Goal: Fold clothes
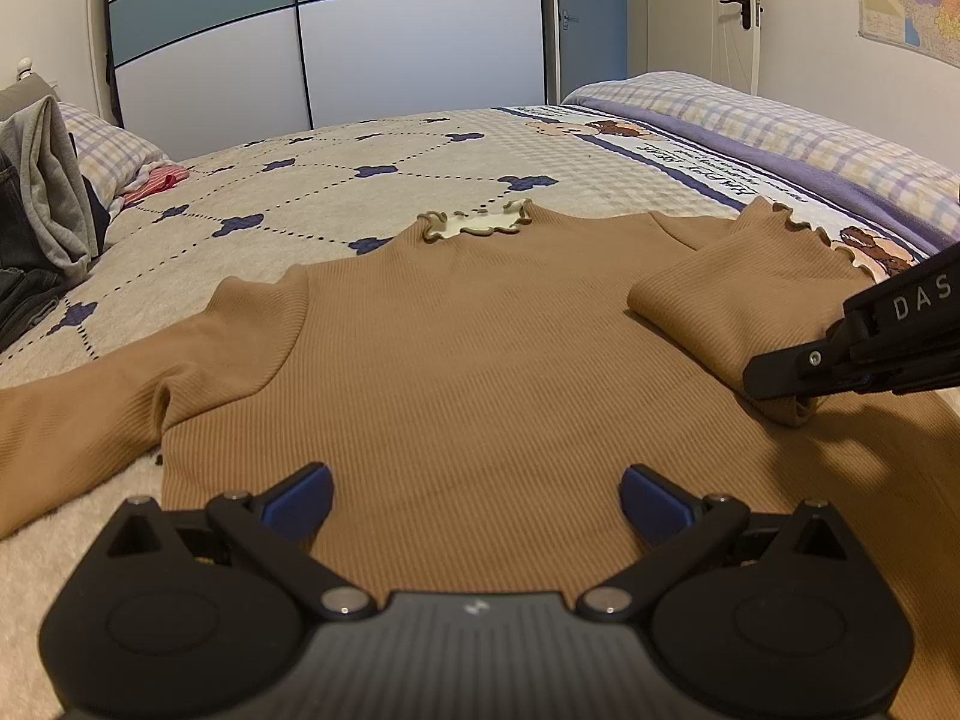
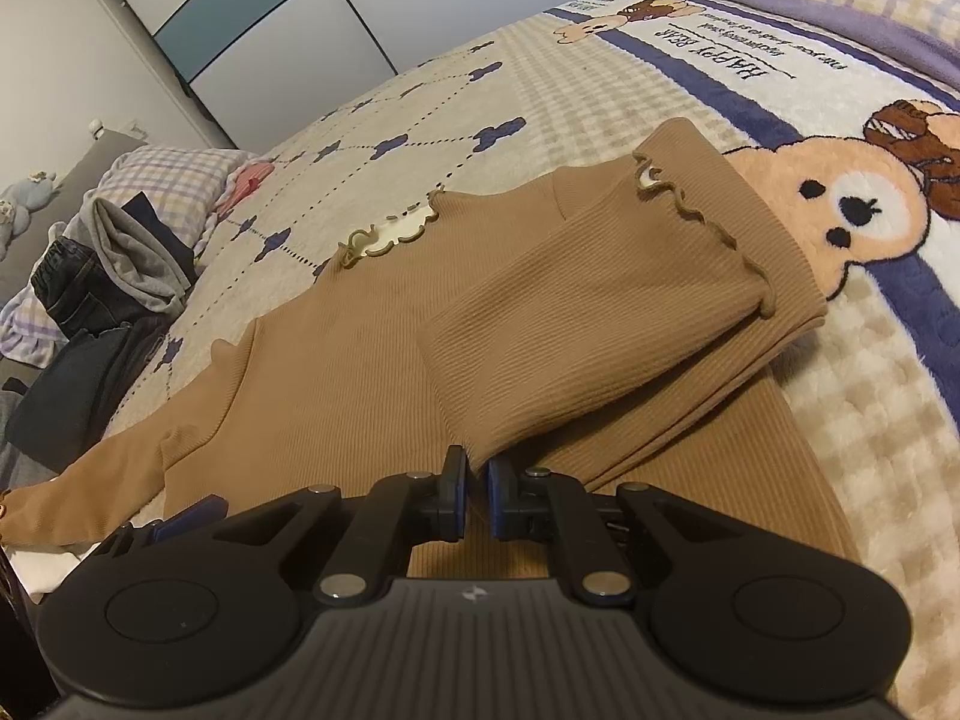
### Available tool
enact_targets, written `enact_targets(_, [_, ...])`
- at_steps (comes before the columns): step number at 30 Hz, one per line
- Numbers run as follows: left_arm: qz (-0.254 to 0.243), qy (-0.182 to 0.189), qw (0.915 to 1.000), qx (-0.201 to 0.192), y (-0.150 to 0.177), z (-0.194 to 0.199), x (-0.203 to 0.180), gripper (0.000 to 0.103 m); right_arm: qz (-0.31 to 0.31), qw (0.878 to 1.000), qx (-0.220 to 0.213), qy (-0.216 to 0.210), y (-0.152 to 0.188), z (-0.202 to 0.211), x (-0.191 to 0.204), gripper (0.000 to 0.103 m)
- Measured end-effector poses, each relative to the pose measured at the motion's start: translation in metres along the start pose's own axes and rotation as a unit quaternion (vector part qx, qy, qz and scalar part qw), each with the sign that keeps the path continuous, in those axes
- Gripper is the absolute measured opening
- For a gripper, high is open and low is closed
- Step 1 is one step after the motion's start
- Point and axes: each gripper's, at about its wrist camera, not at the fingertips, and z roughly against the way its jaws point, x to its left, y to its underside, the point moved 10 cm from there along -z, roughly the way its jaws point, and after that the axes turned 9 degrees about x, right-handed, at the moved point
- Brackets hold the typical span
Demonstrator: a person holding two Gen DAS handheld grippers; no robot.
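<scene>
Ribbed brown top [image 1: 456,360] lay flat on the bed [image 1: 420,180], 1 sleeve [image 2: 600,312] folded across it, its fold pinched in the right gripper [image 2: 474,495]. Soft and limp, best held at edges. Left gripper [image 1: 474,501] hovered, jaws spread wide. Only the right view showed the pinch.

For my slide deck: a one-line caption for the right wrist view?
Right gripper pinches the folded-in sleeve of a brown ribbed top spread on the bed.
</scene>
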Motion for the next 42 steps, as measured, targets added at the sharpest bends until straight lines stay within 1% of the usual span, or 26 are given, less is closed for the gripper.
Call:
enact_targets(13, [0.0,0.0,1.0,0.0,0.0,0.0,0.0,0.103,-0.01,1.0,0.003,-0.015,-0.001,0.001,-0.003,0.008])
enact_targets(20, [0.0,0.0,1.0,0.0,0.0,0.0,0.0,0.103,0.005,1.0,0.001,-0.008,-0.002,0.001,0.003,0.01])
enact_targets(25, [0.0,0.0,1.0,-0.001,0.0,0.0,0.0,0.103,-0.016,1.0,0.008,-0.019,-0.007,0.007,-0.002,0.011])
enact_targets(27, [-0.002,-0.004,1.0,-0.003,0.0,-0.001,-0.001,0.103,-0.026,0.999,0.007,-0.026,-0.011,0.012,-0.007,0.026])
enact_targets(30, [-0.001,-0.003,1.0,-0.002,0.0,0.0,-0.001,0.103,-0.04,0.999,-0.005,-0.031,-0.021,0.019,-0.015,0.031])
enact_targets(33, [-0.002,-0.004,1.0,-0.002,0.0,0.0,-0.002,0.103,-0.06,0.997,-0.013,-0.039,-0.031,0.017,-0.023,0.031])
enact_targets(36, [-0.005,-0.008,0.9999,-0.003,0.0,0.0,-0.003,0.103,-0.059,0.997,-0.025,-0.035,-0.037,0.012,-0.023,0.03])
enact_targets(37, [-0.005,-0.008,1.0,-0.003,0.0,0.0,-0.002,0.103,-0.056,0.997,-0.029,-0.035,-0.038,0.011,-0.02,0.029])
enact_targets(38, [-0.004,-0.007,1.0,-0.003,0.0,0.0,-0.002,0.103,-0.049,0.997,-0.034,-0.039,-0.039,0.011,-0.016,0.023])
enact_targets(39, [-0.004,-0.007,1.0,-0.003,0.0,0.0,-0.002,0.103,-0.039,0.998,-0.038,-0.043,-0.04,0.011,-0.011,0.019])
enact_targets(42, [-0.003,-0.006,1.0,-0.002,0.0,0.0,-0.002,0.103,-0.007,0.998,-0.042,-0.046,-0.04,0.013,-0.001,0.017])
